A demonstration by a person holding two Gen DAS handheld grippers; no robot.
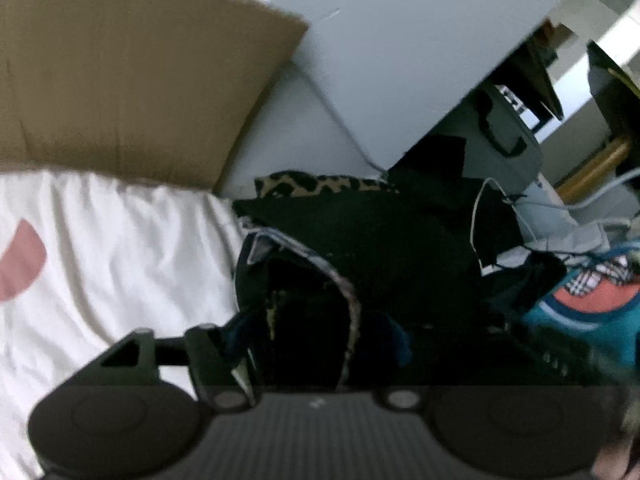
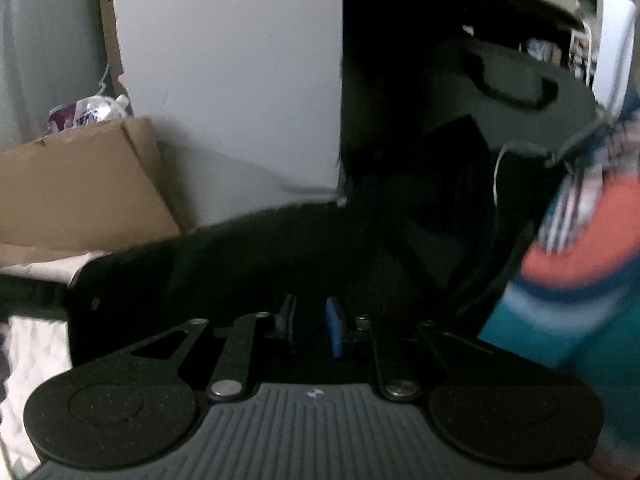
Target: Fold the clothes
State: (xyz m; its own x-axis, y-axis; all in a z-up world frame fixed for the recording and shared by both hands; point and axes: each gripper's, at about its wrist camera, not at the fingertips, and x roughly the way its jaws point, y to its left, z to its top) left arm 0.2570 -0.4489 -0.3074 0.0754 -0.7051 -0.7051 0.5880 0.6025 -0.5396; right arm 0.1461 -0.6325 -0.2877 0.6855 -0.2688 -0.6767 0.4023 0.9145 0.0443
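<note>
The left gripper (image 1: 316,344) stands wide apart over the black garment (image 1: 360,248), beside the cardboard box (image 1: 132,80); only this view shows leopard-print cloth (image 1: 320,185); the right gripper (image 2: 312,324), narrowly parted, seems to clasp nothing; its view alone shows a purple bag (image 2: 86,112) behind that box.

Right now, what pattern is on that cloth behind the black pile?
Leopard print, tan with dark spots; the left wrist view shows it best.

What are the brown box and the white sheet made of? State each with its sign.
Brown box: corrugated cardboard, matte, by its fluted edge and crease lines. White sheet: soft woven fabric, likely cotton, by its loose wrinkles; the exact fibre is unclear.
</note>
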